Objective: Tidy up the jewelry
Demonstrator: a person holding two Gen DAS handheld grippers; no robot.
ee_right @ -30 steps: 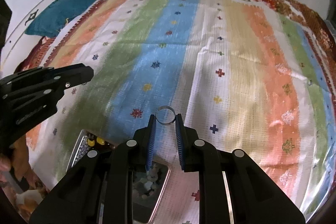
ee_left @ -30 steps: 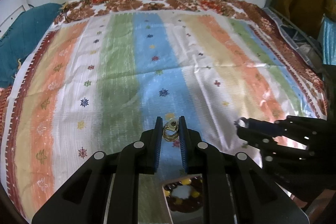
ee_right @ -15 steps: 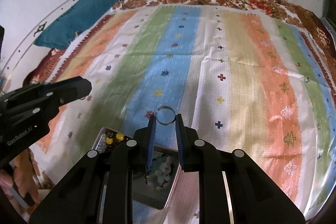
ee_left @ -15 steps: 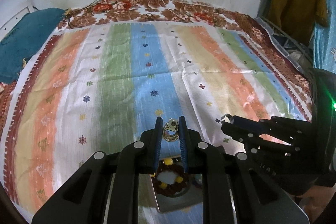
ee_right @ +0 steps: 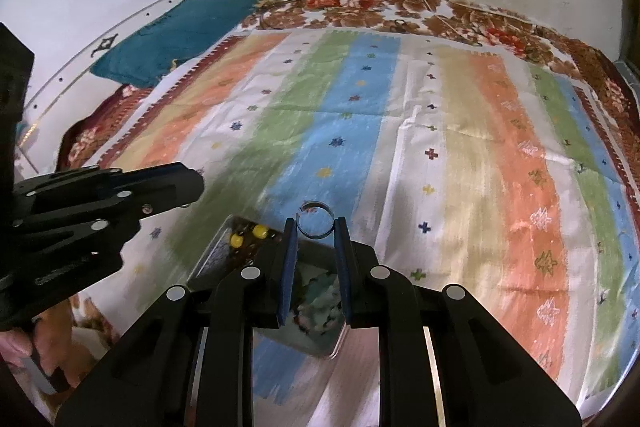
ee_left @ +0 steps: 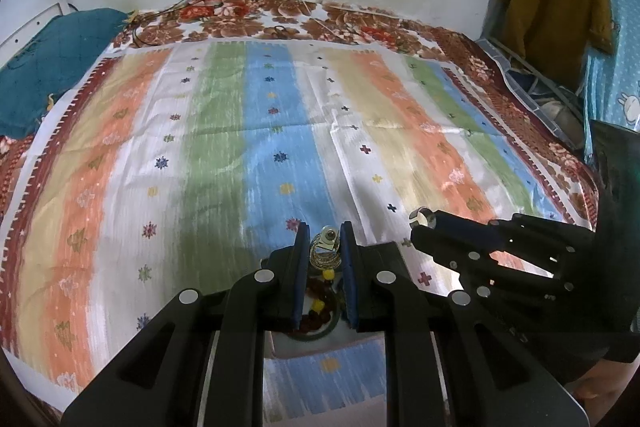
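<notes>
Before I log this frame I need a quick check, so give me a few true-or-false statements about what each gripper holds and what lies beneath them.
1. The left gripper holds a gold ring. True.
2. The right gripper is empty. False: it is shut on a plain silver ring.
3. A metal tray lies under the grippers. True.
4. The tray holds no beads. False: yellow beads lie in it.
5. The bedsheet is plain white. False: it is striped in several colours.

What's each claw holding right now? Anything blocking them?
Left gripper shut on gold ring. Right gripper shut on silver ring. Both above metal tray. Nothing in the way.
</notes>
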